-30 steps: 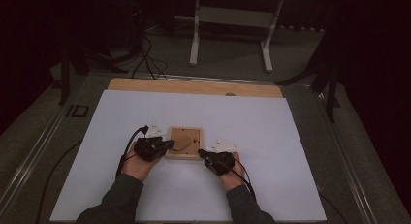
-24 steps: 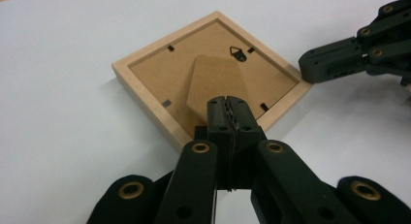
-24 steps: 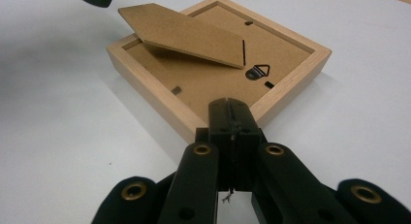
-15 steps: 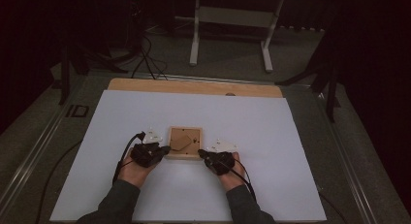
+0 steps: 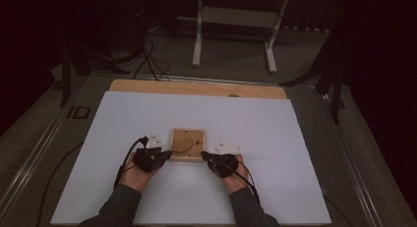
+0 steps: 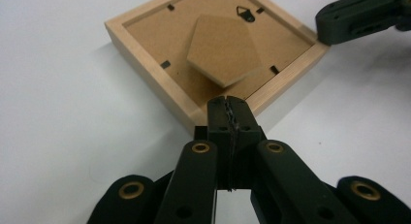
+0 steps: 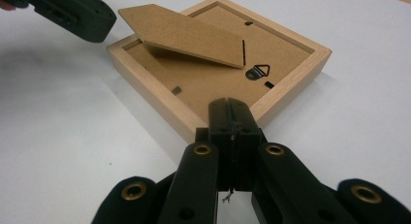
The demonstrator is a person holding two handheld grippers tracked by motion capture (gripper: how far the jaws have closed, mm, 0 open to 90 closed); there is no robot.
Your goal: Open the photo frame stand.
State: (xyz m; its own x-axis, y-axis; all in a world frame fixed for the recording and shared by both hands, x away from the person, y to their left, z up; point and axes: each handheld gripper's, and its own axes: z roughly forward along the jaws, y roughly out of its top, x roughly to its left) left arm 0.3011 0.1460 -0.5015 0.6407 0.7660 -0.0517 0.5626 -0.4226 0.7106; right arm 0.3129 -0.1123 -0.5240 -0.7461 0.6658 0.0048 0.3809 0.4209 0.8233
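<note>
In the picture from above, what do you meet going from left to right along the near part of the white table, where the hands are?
Bare white table surface → left hand-held gripper, jaws shut → wooden picture frame lying face down → right hand-held gripper, jaws shut → bare white surface again.

We had the picture frame (image 5: 187, 144) lying back-up near the middle of the sheet (image 5: 295, 163), its stand flap (image 6: 225, 52) raised over the backing; left gripper (image 5: 164, 154) sat at its near-left corner, right gripper (image 5: 205, 157) at its near-right corner, wooden board (image 5: 196, 88) behind
</note>
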